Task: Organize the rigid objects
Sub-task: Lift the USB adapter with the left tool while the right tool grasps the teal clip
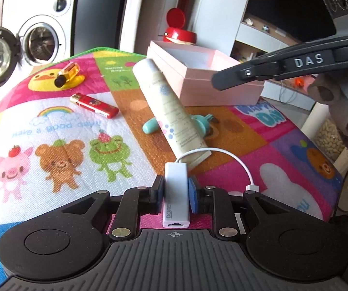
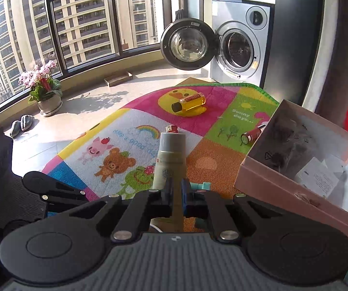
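Left gripper point(image 1: 175, 191) was clamped on a white USB adapter point(image 1: 175, 194), its blue pads point(image 1: 192, 195) pressed on both sides; the adapter's short white cable point(image 1: 232, 156) looped up and right, ending in a silver plug point(image 1: 252, 188) near the gripper linkage. Right gripper point(image 2: 177, 194) was closed narrow on the crimped end of a cream tube point(image 2: 171, 160), cap end pointing away from the camera. In the left wrist view the same tube point(image 1: 171, 111) was tilted, cap end up near the pink box point(image 1: 205, 77), crimped end low just behind the adapter. The box was open, sitting at the far right of the cartoon play mat point(image 1: 60, 131) that covered the bench; papers lay inside it point(image 2: 317, 177). A teal item point(image 1: 198, 123) lay on the mat partly behind the tube; couldn't tell what it was. Red lighter point(image 1: 93, 105) lay flat on the mat, well left of the tube. Small yellow bottle with black cap point(image 1: 66, 74) rested on the duck print further back. A red battery-like cylinder point(image 2: 251, 134) lay just beside the box's left wall. Washing machine point(image 2: 241, 46) stood beyond the mat with its door open; potted pink flowers point(image 2: 44, 84) by the window.
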`<state>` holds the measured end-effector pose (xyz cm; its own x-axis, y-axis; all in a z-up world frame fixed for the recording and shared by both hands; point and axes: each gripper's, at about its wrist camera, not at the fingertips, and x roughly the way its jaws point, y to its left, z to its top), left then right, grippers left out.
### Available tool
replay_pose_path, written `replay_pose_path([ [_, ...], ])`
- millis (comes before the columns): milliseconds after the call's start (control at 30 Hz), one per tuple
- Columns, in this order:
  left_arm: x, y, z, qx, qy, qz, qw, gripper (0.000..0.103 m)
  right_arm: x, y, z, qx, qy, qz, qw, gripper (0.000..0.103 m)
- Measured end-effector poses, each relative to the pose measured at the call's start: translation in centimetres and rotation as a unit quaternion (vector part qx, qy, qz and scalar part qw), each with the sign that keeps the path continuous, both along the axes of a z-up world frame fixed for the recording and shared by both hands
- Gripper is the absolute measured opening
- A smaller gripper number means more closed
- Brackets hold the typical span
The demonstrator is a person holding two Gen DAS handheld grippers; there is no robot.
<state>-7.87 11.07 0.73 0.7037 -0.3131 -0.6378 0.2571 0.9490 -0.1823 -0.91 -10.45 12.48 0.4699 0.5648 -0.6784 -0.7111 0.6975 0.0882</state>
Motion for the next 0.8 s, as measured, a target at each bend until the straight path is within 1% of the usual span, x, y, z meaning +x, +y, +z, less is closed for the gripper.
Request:
replay_pose_path([
  [100, 0.3, 1.1, 0.5, 0.008, -0.006, 0.043, 0.999, 0.025, 0.3, -3.0, -0.7, -0.009, 0.004, -0.041, 0.999, 0.006],
  [167, 0.4, 1.9, 0.6, 0.025, -0.01, 0.082, 0.9963, 0.025, 0.3, -4.2, -1.8, -0.027, 0.0, -0.067, 0.997, 0.006],
  [200, 0.5, 2.4, 0.5, 0.025, -0.007, 0.096, 0.995, 0.025, 0.2, -4.6, -2.3, -0.035, -0.004, -0.074, 0.997, 0.006],
  [267, 1.0, 3.5, 0.4, 0.011, 0.002, 0.12, 0.9927, 0.025, -0.3, -4.8, -3.4, -0.051, -0.017, -0.08, 0.995, 0.007],
  [300, 1.1, 3.7, 0.4, 0.004, 0.005, 0.125, 0.9922, 0.025, -0.5, -4.7, -3.8, -0.057, -0.027, -0.079, 0.995, 0.007],
  [367, 1.2, 4.0, 0.3, -0.003, 0.006, 0.129, 0.9917, 0.025, -0.8, -3.9, -4.4, -0.066, -0.036, -0.065, 0.995, 0.016],
  [433, 1.1, 4.1, 0.3, -0.002, 0.005, 0.132, 0.9912, 0.025, -0.8, -2.9, -4.8, -0.061, -0.038, -0.051, 0.996, 0.037],
  [467, 1.2, 4.0, 0.3, -0.001, 0.004, 0.132, 0.9913, 0.025, -0.7, -2.2, -5.0, -0.057, -0.038, -0.043, 0.997, 0.04],
  [567, 0.7, 3.5, 0.1, 0.01, -0.002, 0.126, 0.992, 0.025, -0.1, 0.0, -5.6, -0.052, -0.042, -0.021, 0.998, 0.045],
  [600, 0.6, 3.5, 0.1, 0.013, -0.004, 0.124, 0.9922, 0.025, 0.3, 0.8, -5.9, -0.054, -0.044, -0.016, 0.997, 0.05],
  [633, 0.5, 3.4, 0.0, 0.016, -0.006, 0.122, 0.9924, 0.025, 0.8, 1.5, -6.3, -0.058, -0.044, -0.013, 0.997, 0.054],
  [700, 0.4, 3.4, -0.1, 0.013, -0.008, 0.12, 0.9926, 0.025, 1.6, 2.6, -7.1, -0.085, -0.044, -0.019, 0.995, 0.054],
  [733, 0.4, 3.5, -0.1, 0.01, -0.008, 0.12, 0.9927, 0.025, 1.8, 2.9, -7.6, -0.112, -0.058, -0.021, 0.992, 0.053],
  [800, 0.3, 3.7, -0.1, 0.004, -0.01, 0.119, 0.9928, 0.025, 1.4, 2.3, -7.8, -0.153, -0.109, -0.03, 0.982, 0.053],
])
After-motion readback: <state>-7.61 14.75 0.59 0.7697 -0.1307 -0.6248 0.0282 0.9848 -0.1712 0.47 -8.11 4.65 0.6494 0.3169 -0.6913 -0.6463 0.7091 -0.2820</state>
